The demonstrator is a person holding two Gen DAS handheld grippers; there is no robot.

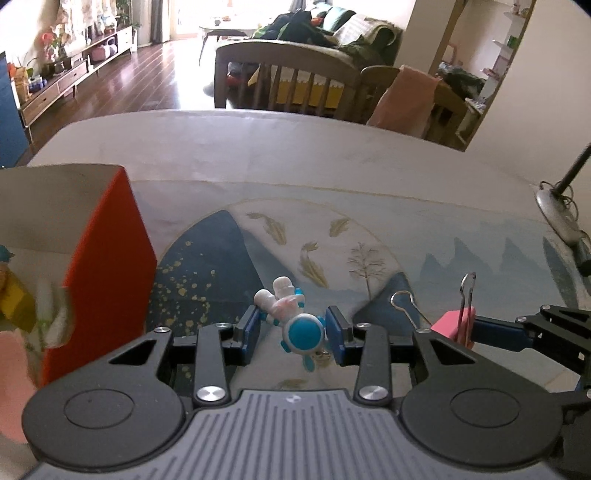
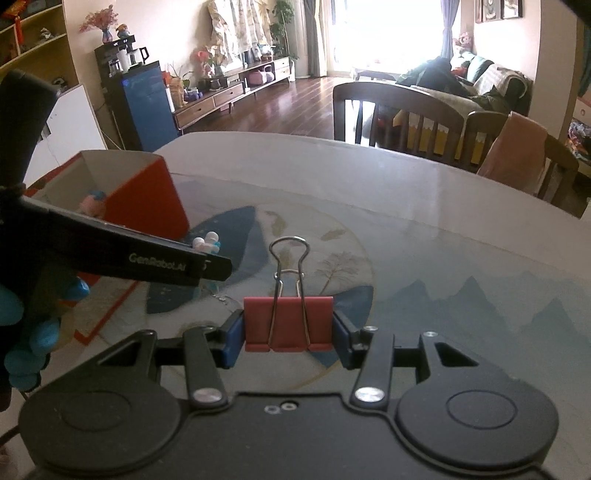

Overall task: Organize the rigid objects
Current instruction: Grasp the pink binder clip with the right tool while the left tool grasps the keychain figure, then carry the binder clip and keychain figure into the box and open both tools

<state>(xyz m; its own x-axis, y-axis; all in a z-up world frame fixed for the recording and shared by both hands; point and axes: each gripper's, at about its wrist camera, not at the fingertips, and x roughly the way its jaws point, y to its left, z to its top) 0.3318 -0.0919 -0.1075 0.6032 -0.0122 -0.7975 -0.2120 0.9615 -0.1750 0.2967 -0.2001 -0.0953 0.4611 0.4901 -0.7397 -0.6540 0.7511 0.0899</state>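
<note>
Right wrist view alone shows the gloved hand [image 2: 26, 332] behind the left gripper [image 2: 207, 258]

Left gripper [image 1: 291, 332]: figurine [image 1: 291, 317] between jaws, above the desk [image 1: 332, 162]. Open box [image 1: 99, 254] to its left, small items inside. Right gripper [image 2: 288, 330]: binder clip [image 2: 288, 321] between jaws, right of figurine. Chairs [image 2: 399, 114] behind desk's far edge.

Dark wood floor [image 2: 295, 96], bright window [image 2: 388, 33], sofa [image 1: 343, 33], wooden chairs [image 2: 399, 110], low sideboard [image 1: 74, 77].
</note>
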